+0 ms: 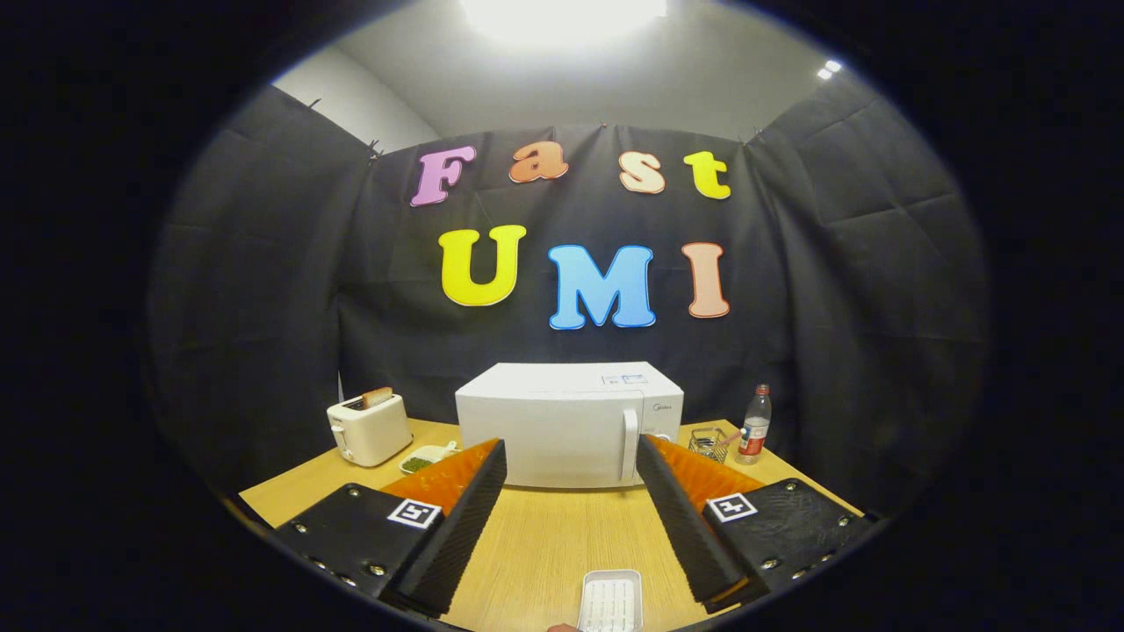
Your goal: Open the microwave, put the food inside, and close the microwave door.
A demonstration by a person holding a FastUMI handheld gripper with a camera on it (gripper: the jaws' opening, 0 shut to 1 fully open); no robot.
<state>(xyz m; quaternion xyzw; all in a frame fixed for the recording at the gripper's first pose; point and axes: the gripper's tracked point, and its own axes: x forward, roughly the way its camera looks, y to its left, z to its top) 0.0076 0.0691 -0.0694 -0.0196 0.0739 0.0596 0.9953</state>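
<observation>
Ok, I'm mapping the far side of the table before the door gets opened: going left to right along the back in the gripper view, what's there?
Toaster with bread in its slot, small white dish of green food, closed white microwave, clear wire basket, plastic bottle. The gripper hangs nearer, jaws open, holding nothing.

We see a blown-out ceiling light [562, 13] overhead, glare there, evenly lit tabletop [544, 535], sharp focus, fisheye bending at edges.

Microwave [569, 424] centre table [544, 544]; toaster [369, 428] left, bottle [753, 425] right, apparently tray [610, 601] nearest.
</observation>
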